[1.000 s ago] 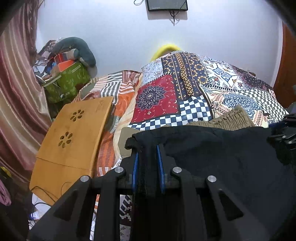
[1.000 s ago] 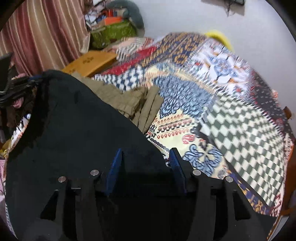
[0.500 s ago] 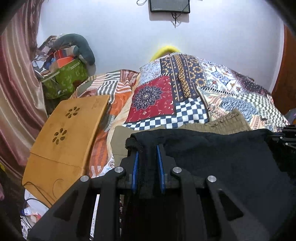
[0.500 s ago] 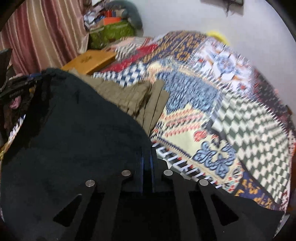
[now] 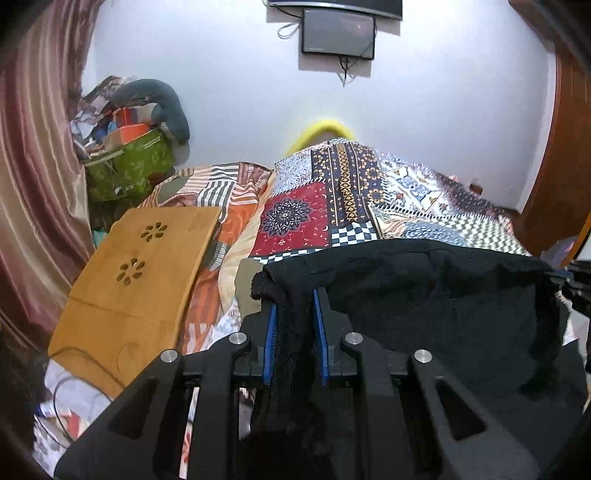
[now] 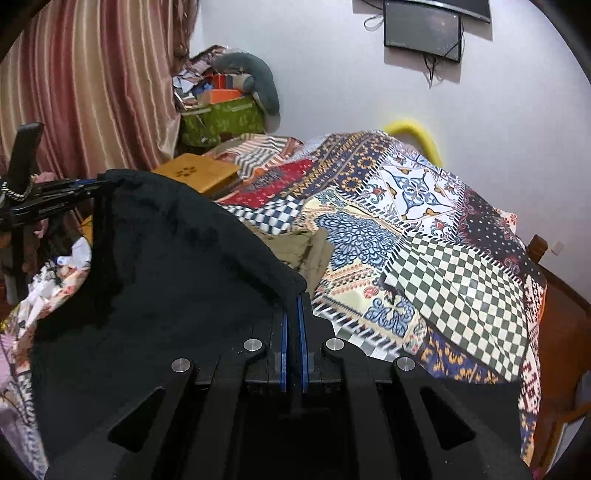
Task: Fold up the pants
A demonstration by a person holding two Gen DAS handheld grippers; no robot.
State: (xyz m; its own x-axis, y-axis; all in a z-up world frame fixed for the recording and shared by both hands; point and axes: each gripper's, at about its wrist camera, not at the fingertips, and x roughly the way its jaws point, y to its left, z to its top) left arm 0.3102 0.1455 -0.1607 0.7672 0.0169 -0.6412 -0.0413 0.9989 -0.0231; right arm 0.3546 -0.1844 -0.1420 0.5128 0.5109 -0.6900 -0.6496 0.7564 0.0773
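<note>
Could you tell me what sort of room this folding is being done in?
Most likely a bedroom in a home: a bed under a patchwork bedspread, a striped curtain beside it, and a small screen mounted on the wall.

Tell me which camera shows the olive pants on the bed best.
The right wrist view: the olive pants lie folded on the patchwork bedspread, beyond the black pants. The left wrist view shows only an olive sliver behind the lifted black fabric.
</note>
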